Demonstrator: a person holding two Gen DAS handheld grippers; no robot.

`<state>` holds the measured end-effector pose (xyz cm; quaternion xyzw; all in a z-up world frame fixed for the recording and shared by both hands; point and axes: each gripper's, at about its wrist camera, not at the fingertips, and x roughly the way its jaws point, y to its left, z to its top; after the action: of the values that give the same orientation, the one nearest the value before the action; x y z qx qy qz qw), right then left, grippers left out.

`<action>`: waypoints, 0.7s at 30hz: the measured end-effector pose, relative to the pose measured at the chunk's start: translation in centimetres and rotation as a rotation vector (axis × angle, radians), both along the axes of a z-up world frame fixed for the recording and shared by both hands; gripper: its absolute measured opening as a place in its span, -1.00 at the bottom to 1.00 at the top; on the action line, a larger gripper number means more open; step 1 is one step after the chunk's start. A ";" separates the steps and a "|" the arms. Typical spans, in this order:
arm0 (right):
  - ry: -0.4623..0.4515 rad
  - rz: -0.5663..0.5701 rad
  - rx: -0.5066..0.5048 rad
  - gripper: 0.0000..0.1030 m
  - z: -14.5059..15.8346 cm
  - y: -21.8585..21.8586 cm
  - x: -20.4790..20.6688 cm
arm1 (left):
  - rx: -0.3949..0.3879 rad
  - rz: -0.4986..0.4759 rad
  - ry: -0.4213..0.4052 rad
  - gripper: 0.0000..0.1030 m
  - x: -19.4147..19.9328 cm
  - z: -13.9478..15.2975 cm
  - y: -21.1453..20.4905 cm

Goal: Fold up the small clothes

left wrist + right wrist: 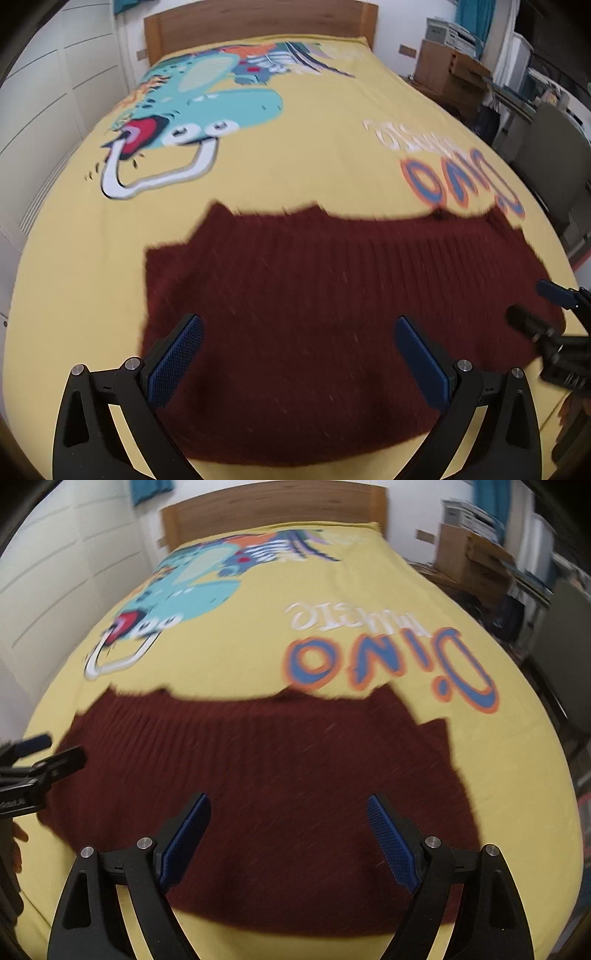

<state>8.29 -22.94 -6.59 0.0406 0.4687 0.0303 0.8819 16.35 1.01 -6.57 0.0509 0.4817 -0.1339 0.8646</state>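
On the yellow bedspread [332,147] a dark red ribbed knit garment [314,295] lies spread flat, near the foot end of the bed, its far edge just short of the orange-and-blue "Dino" lettering [391,668]. From the left wrist camera I see my left gripper [299,360] above the garment's left half, jaws spread wide, blue pads [173,360] clear of the cloth, nothing between them. From the right wrist camera my right gripper [290,840] sits above the right half, jaws also released and wide, blue pads [393,843] empty. Each gripper pokes into the other's view at the edge: the right one at right in the left view [554,317], the left one at left in the right view [33,764]. Both views are motion-blurred, so the knit detail is soft. A teal cartoon dinosaur print [195,107] covers the bedspread's far left part. Wooden headboard [258,26] at the far end, white wardrobe panels [55,92] on the left, cardboard boxes [450,70] and clutter on the right.
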 end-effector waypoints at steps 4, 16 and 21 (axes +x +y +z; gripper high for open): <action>0.044 0.036 -0.022 0.70 -2.7 2.2 -1.1 | 0.042 -0.010 0.052 0.98 -0.9 -2.8 -0.6; 0.063 -0.035 -0.068 0.70 -5.3 -1.6 -2.3 | 0.051 0.045 0.079 0.99 -1.1 -5.9 4.1; 0.071 -0.100 -0.008 0.70 -5.8 -5.2 -3.3 | 0.043 0.031 0.061 0.99 -1.6 -6.3 4.8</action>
<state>5.01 -28.18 -12.36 0.0612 0.4971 -0.0171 0.8654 14.76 5.79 -12.86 0.0579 0.5112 -0.1115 0.8502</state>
